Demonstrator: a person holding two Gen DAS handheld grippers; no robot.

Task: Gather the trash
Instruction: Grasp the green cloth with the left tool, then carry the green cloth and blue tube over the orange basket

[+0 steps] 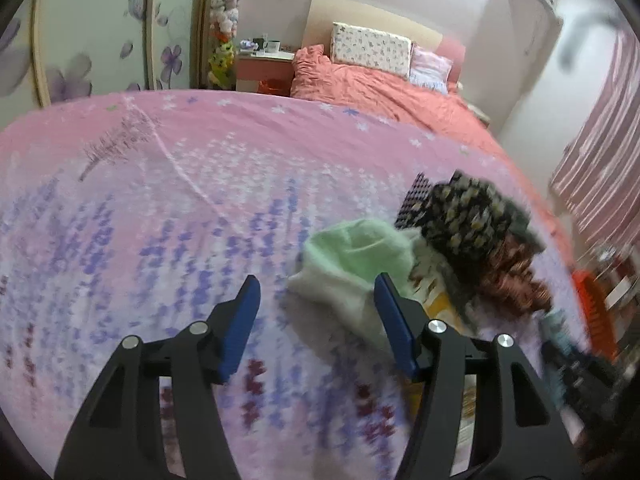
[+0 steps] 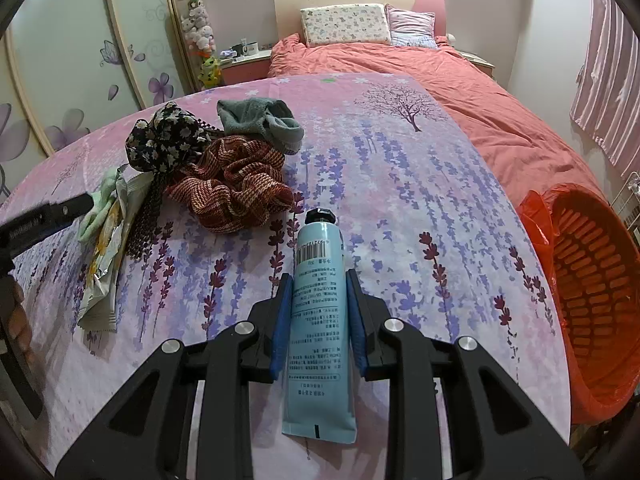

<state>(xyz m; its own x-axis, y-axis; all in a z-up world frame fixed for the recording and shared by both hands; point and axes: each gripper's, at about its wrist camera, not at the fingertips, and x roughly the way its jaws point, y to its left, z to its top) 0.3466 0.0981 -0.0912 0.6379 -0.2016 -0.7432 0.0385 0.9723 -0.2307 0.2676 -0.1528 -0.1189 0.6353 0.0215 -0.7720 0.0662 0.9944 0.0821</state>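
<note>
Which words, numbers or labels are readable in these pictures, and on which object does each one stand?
Nothing can be read with certainty.
Blue tube, held in the right claw: a barcode and lines of small print, too small to read.
Black left claw, at the edge of the right wrist view: pale lettering, blurred.
Snack wrapper: no clear text.

Legible markings: one item only

The light blue tube carried a barcode and dense blocks of small printed text; individual characters and digits were too small to be read.

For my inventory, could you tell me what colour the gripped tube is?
Light blue tube, black cap; right wrist view.
</note>
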